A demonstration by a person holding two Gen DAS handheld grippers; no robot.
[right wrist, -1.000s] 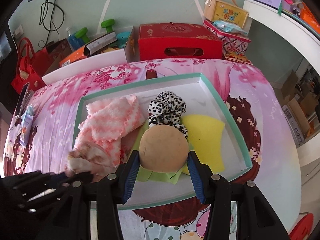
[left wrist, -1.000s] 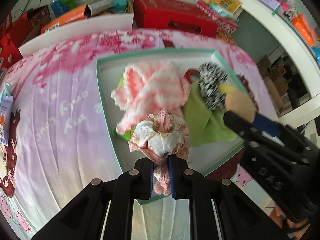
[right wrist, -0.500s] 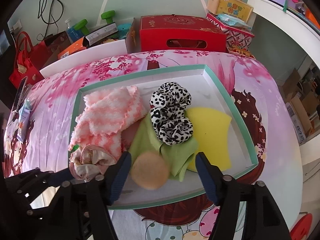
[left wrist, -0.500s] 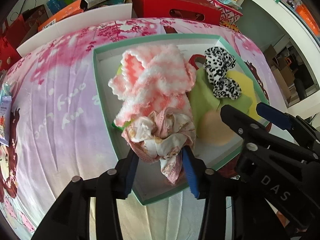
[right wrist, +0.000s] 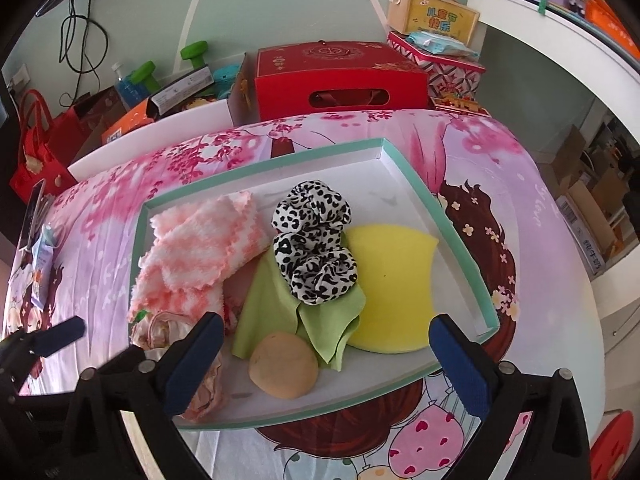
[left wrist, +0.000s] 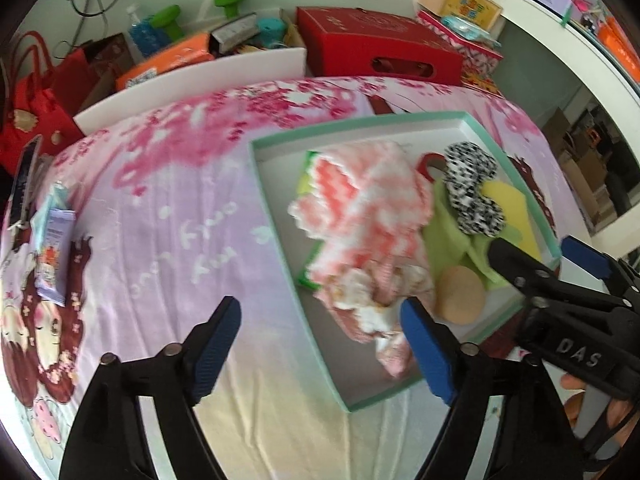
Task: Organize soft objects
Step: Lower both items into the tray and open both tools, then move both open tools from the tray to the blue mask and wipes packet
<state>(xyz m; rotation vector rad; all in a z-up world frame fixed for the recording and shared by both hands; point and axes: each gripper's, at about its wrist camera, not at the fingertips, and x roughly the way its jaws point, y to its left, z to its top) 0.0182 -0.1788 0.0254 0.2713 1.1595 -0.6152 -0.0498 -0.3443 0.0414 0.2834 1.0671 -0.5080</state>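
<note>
Pale green wall [right wrist: 280, 4]; pink cartoon bedsheet [right wrist: 500, 184]; white shelf [right wrist: 560, 36] at right; daylight.

Motion blurs the pink towel [left wrist: 368, 204] and floral scrunchie [left wrist: 372, 308] in the left view; the right tongs' [right wrist: 326, 354] finger [right wrist: 192, 364] hides part of that scrunchie.

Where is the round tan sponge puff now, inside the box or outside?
Inside. The round tan sponge puff lies on the floor of the shallow green-rimmed box, beside the green cloth.
</note>
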